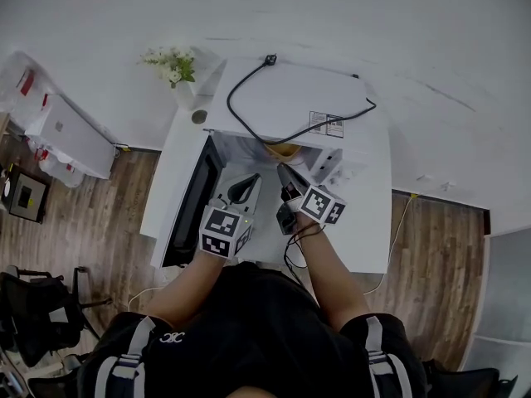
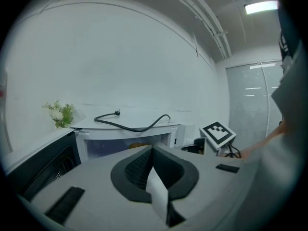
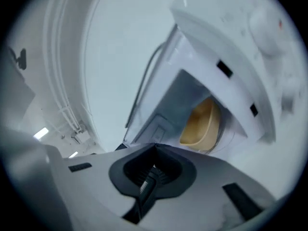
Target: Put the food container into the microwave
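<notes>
The yellow food container [image 1: 284, 149] sits inside the open white microwave [image 1: 286, 98]. In the right gripper view the container [image 3: 202, 124] lies in the cavity, tilted by the camera angle. Only a thin orange sliver of the container [image 2: 139, 145] shows over the jaws in the left gripper view. My right gripper [image 1: 284, 172] is just in front of the cavity mouth, apart from the container, its jaws shut with nothing between them [image 3: 155, 147]. My left gripper [image 1: 246, 187] hangs a little further back and left, also shut and empty [image 2: 153, 150].
The dark microwave door [image 1: 192, 206] stands swung open to the left. A black power cord [image 1: 249, 81] lies loose on top of the microwave. White flowers in a vase [image 1: 172, 63] stand at the white table's [image 1: 373, 222] far left corner. A wall is right behind.
</notes>
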`<state>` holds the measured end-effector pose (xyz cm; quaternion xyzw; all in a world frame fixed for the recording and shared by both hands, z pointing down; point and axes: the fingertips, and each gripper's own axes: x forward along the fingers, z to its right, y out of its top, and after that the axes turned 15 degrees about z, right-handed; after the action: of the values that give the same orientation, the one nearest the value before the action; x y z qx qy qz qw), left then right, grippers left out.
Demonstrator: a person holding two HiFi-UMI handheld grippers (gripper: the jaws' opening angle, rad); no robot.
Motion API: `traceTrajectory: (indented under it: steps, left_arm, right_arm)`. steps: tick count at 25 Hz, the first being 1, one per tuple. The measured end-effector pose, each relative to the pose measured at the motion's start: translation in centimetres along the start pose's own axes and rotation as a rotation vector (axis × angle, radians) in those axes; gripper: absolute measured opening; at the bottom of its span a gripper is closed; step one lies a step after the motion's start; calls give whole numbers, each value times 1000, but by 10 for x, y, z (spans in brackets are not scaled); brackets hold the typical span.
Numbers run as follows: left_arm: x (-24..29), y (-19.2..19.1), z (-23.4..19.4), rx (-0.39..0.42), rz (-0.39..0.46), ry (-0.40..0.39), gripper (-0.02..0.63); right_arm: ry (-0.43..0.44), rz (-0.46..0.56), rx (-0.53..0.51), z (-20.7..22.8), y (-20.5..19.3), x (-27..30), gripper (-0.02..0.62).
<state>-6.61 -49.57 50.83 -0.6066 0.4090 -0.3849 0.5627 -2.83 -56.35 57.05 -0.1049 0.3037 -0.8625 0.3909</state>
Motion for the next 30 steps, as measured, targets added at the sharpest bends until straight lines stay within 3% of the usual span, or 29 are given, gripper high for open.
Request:
traceTrajectory:
  steps: [4, 9, 13, 19, 30]
  left_arm:
    - [2, 2, 14, 0, 12, 8, 2]
    - [0, 0, 35, -8, 15, 11, 2]
    - [-3, -3, 50, -11, 25, 11, 2]
    - [-8, -3, 61, -7, 33, 23, 2]
    - [-18, -4, 60, -8, 26, 31, 2]
  right_arm:
    - [0, 84, -252, -19, 37, -35, -3]
    - [-42, 201, -641, -46, 79, -79, -3]
    - [-110, 270, -806, -52, 96, -110, -3]
    - [-151, 258, -819, -41, 93, -135, -5]
    - [-121, 234, -784, -45, 80, -135, -5]
